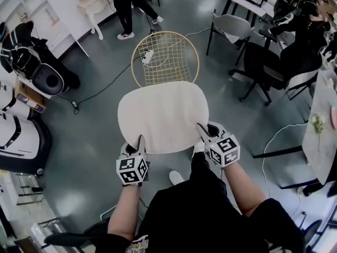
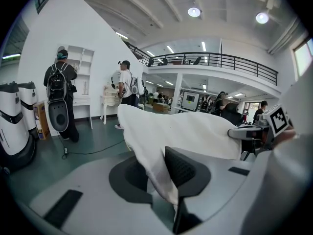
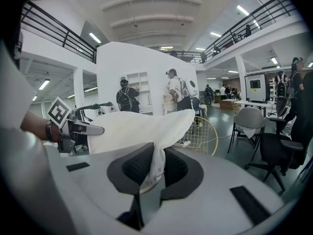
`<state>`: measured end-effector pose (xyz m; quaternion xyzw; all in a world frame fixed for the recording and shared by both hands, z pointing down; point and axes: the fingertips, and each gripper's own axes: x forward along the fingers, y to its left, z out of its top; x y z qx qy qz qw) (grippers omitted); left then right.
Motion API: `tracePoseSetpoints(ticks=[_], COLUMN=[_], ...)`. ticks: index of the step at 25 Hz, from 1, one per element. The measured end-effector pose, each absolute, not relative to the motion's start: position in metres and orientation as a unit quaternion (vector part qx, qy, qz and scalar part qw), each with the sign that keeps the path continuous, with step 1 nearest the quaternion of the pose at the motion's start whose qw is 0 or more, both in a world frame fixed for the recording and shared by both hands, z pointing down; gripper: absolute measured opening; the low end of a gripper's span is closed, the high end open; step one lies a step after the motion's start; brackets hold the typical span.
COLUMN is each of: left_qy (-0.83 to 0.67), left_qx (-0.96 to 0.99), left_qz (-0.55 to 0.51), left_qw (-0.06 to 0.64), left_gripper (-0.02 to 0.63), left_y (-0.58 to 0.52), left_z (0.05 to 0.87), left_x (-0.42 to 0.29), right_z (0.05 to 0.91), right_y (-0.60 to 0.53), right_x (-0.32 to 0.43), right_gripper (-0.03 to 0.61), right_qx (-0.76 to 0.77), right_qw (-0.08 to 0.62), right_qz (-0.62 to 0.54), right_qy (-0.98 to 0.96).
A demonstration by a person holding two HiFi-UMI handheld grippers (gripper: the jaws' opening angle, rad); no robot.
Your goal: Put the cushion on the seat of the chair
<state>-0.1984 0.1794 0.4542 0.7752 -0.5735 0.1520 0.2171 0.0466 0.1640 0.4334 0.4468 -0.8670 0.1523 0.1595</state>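
A flat cream cushion (image 1: 162, 116) hangs in the air, stretched between my two grippers. My left gripper (image 1: 140, 143) is shut on its near left edge, and the cloth (image 2: 161, 151) shows pinched between the black pads. My right gripper (image 1: 202, 132) is shut on the near right edge, where the cushion (image 3: 146, 131) folds down between the pads. The gold wire chair (image 1: 165, 58) stands on the floor just beyond the cushion, its seat partly hidden by it. In the right gripper view the chair (image 3: 205, 133) shows behind the cushion's far corner.
Grey office chairs (image 1: 231, 28) and desks stand to the right. White machines (image 1: 16, 136) and shelves line the left. A black cable (image 1: 100, 91) crosses the floor left of the chair. People (image 1: 126, 4) stand at the back. A white cable (image 1: 279, 133) lies at the right.
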Motion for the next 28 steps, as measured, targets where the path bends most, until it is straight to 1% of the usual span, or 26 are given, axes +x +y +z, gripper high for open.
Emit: tracePoseSetpoints(ticks=[10,28], left_qy=[-0.581,-0.604], left_qx=[0.767,0.738], left_qz=[0.162,0.187], left_qw=[0.218,0.237], left_gripper=[0.091,0.093], left_y=[0.113,-0.082], left_z=[0.459,0.488], left_x=[-0.173,-0.108], right_z=[0.449,0.485], right_y=[0.091,-0.116], right_x=[0.071,0.135], right_gripper=[0.055,0.055], right_qx=[0.431,0.393], right_qw=[0.158,0.166], right_qz=[0.163,0.187], right_qy=[-0.873,-0.885])
